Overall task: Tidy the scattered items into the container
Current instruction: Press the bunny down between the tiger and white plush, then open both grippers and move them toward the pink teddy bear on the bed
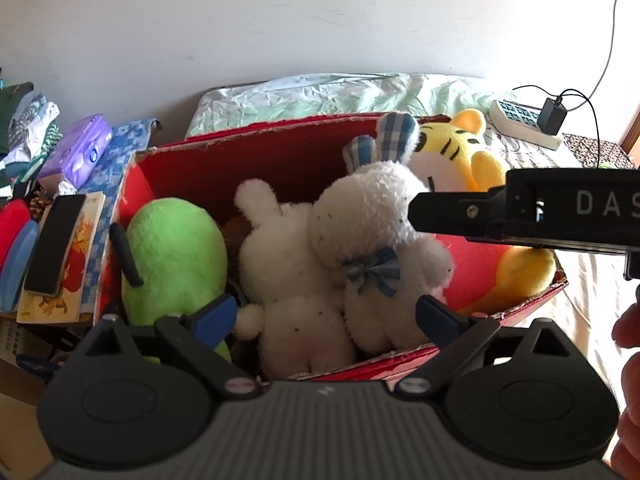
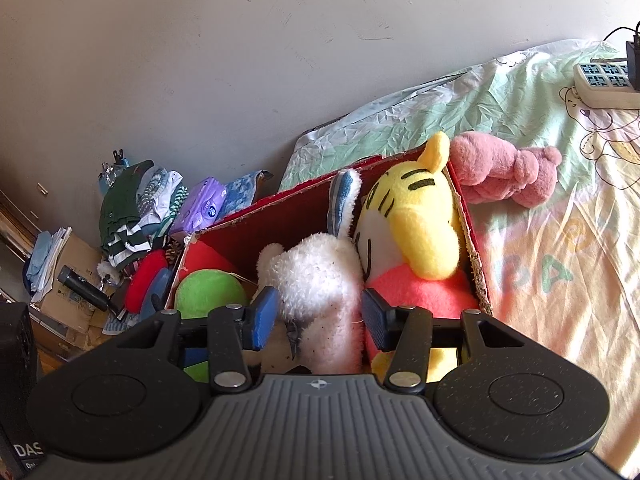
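We're over the red cardboard box point(image 1: 256, 148) on the bed point(image 2: 560, 248), and it is packed with soft toys. At its left wall sits a green plush point(image 1: 176, 256) with a dark stub sticking out. In the middle lie two fluffy white rabbits: a plain one point(image 1: 288, 280), and a second rabbit point(image 1: 368, 216) with blue checked ears and a matching bow at its neck, its fur speckled with dark bits. Against the box's far right corner leans a yellow tiger point(image 2: 416, 216), black stripes on its head, white muzzle, over an orange-red body.

Our left gripper point(image 1: 324, 316) hangs over the near edge of the box, fingers spread wide on either side of the two rabbits, grasping nothing. Our right gripper point(image 2: 320, 316) is also parted, its blue pads either side of the bow rabbit's white fur, apparently not pressing.

One toy is outside the box: a pink plush point(image 2: 504, 176) lying on the sheet just beyond the box's far right corner.
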A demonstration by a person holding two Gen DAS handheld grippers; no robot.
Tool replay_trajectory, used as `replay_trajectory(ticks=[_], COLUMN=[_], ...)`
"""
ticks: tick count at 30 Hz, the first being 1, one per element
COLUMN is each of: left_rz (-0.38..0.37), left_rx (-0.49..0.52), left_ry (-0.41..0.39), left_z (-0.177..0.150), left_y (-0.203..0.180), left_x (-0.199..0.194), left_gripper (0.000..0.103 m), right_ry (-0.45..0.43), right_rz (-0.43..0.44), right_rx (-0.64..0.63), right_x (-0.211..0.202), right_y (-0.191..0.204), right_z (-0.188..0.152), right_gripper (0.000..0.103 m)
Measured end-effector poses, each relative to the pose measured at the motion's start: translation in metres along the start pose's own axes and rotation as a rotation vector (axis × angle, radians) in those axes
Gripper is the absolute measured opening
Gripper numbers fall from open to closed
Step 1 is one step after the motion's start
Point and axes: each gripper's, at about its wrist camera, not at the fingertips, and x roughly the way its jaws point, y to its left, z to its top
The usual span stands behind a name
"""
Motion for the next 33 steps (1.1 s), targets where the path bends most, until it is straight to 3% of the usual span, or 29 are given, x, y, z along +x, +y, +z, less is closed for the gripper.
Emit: replay_trajectory(ticks=[12, 16, 22, 24, 28, 33], left_rz=[0.089, 0.080, 0.056, 0.028, -0.070, -0.196], left_rx=[-0.116, -0.180, -0.222, -0.227, -0.177, -0.060], left_ry=[-0.009, -0.023, -0.136, -0.175, -0.223, -0.231], left_z=[0.002, 0.002, 0.002, 0.003, 0.007, 0.013], left_y=[-0.021, -0.023, -0.039, -0.050, -0.086, -0.140], left_x=[-0.014, -0.021, -0.051, -0.060, -0.065, -0.052], left_gripper=[0.098, 0.098, 0.098, 0.098, 0.098, 0.098], right_ry=[0.094, 0.124, 0.124, 0.117, 0.104, 0.174], right_rz=[0.116, 0.168, 0.251, 0.248, 0.156, 0.158], right_rx=[-0.056, -0.059, -0.057, -0.040, -0.030, 0.145], right_x=[-0.014, -0.018, -0.035, -0.040, -0.042, -0.030], right_y=[-0.033, -0.048, -0.081, -0.097, -0.133, -0.187], right_z=[0.019, 0.023, 0.034, 0.043, 0.061, 0.091], right_gripper=[0.051, 0.051, 0.051, 0.051, 0.051, 0.054])
